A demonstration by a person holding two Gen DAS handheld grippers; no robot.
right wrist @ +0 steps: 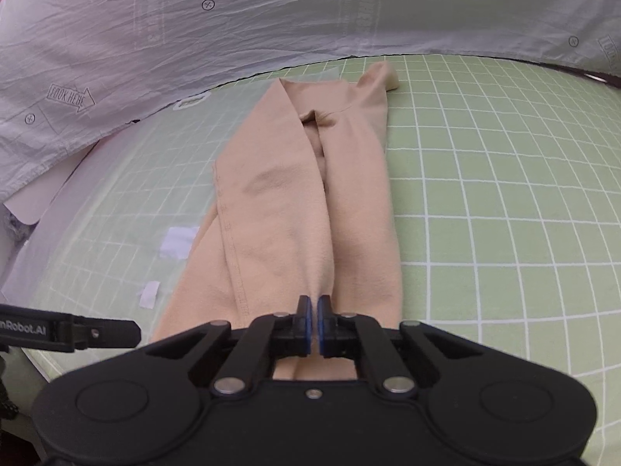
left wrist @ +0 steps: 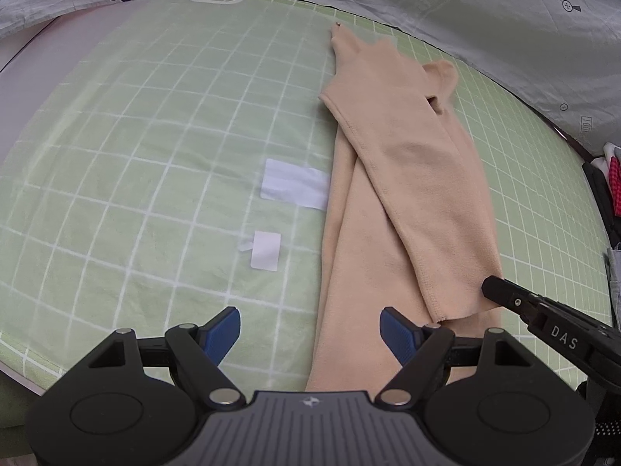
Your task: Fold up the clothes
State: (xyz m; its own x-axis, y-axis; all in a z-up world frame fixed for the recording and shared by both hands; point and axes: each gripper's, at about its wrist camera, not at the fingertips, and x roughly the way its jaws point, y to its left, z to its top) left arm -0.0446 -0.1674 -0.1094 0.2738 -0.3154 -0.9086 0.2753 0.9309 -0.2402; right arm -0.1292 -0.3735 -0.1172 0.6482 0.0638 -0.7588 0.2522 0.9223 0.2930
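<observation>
A beige long-sleeved garment lies lengthwise on the green grid mat, folded into a narrow strip with a sleeve laid diagonally over it. My left gripper is open, its blue pads straddling the garment's near left edge without touching it. In the right wrist view the garment runs away from me, and my right gripper is shut, pinching the near end of the cloth where a crease meets the pads. The right gripper's black finger shows at the sleeve's cuff. The left gripper's finger shows at the left.
Two white tape patches lie on the mat left of the garment. A wrinkled white sheet with carrot prints borders the mat's far side. Dark and red objects sit off the mat's right edge.
</observation>
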